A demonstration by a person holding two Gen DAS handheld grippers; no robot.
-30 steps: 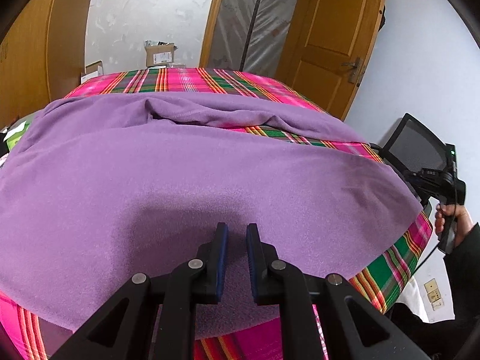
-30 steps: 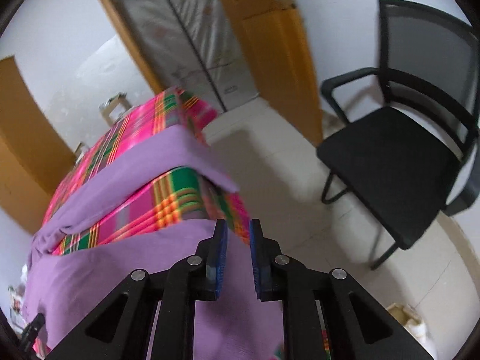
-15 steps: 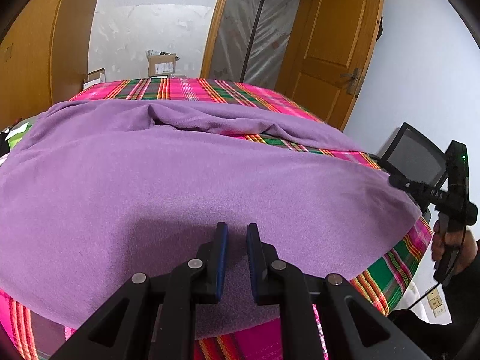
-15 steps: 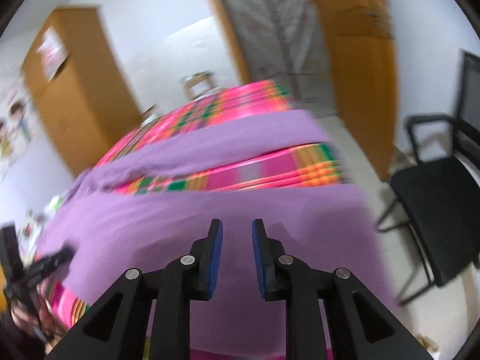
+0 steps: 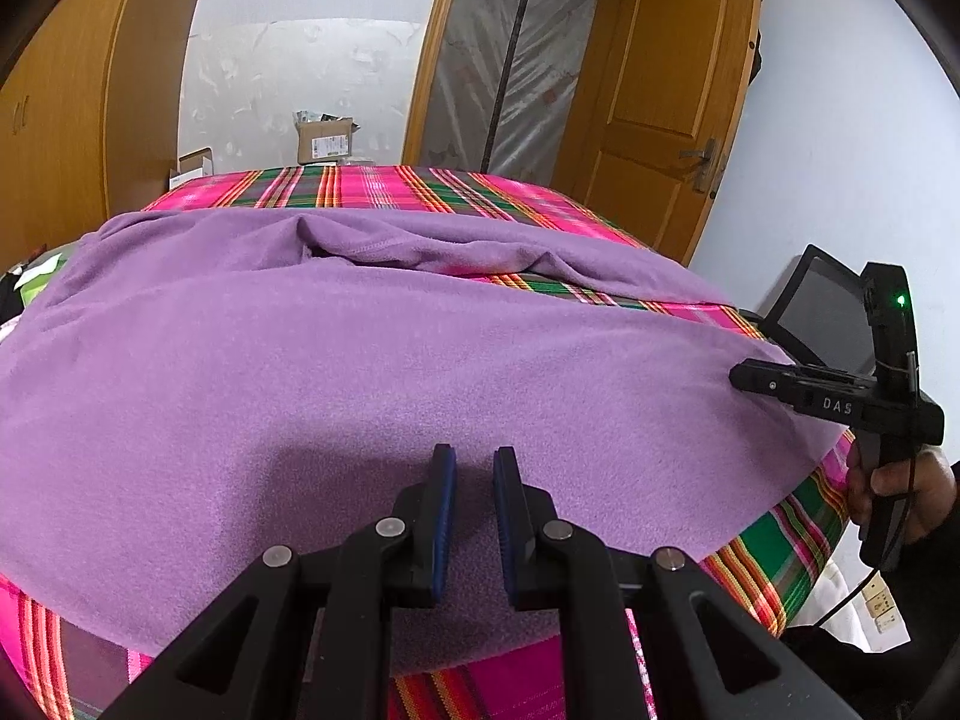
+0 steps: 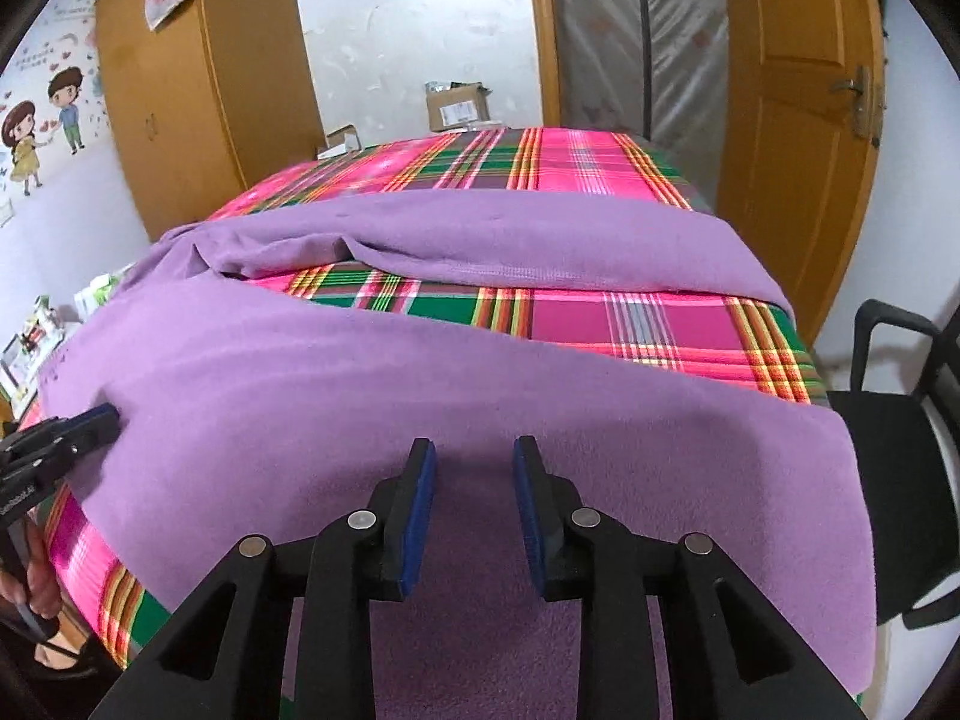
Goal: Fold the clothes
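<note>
We see the purple garment [image 5: 372, 372] spread flat over the plaid bedcover [image 6: 600, 312], its far part folded back. Our left gripper [image 5: 474, 510] hovers above the near hem, fingers slightly apart, gripping nothing. Our right gripper [image 6: 471, 504] has just been opening; its fingers stand wider, empty, over the cloth.
</note>
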